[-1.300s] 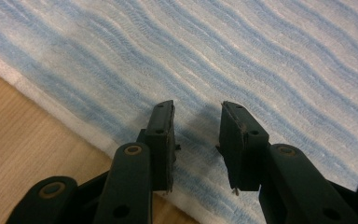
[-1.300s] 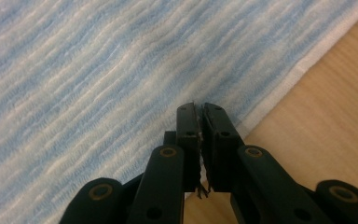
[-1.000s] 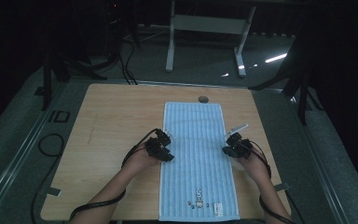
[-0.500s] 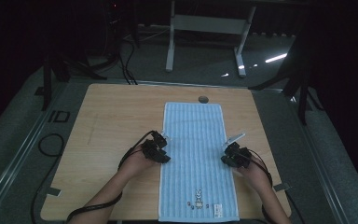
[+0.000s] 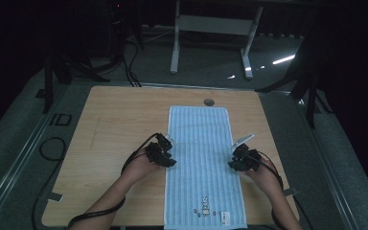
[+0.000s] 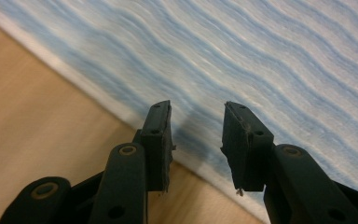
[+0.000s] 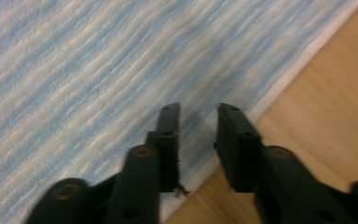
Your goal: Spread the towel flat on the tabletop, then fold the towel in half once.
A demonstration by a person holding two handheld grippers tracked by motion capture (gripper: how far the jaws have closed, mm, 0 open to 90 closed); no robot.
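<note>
A light blue striped towel (image 5: 203,158) lies flat and lengthwise on the wooden table (image 5: 120,124). My left gripper (image 5: 167,156) is at the towel's left edge, and its jaws have just been opening a little. In the left gripper view the left gripper (image 6: 198,109) stands open just above the towel (image 6: 261,56) and its white hem. My right gripper (image 5: 233,163) is at the right edge, and its jaws have just been opening. Seen in the right gripper view, the right gripper (image 7: 198,112) is open over the towel (image 7: 74,70), and nothing is pinched.
A small printed mark and label (image 5: 206,211) sit at the towel's near end. A dark round hole (image 5: 209,102) is in the table just beyond the far end. A white stand (image 5: 211,26) and cables (image 5: 52,148) are on the floor around the table.
Both hands have slid slightly toward the near edge of the table, the right one a little more. The towel lies as before.
</note>
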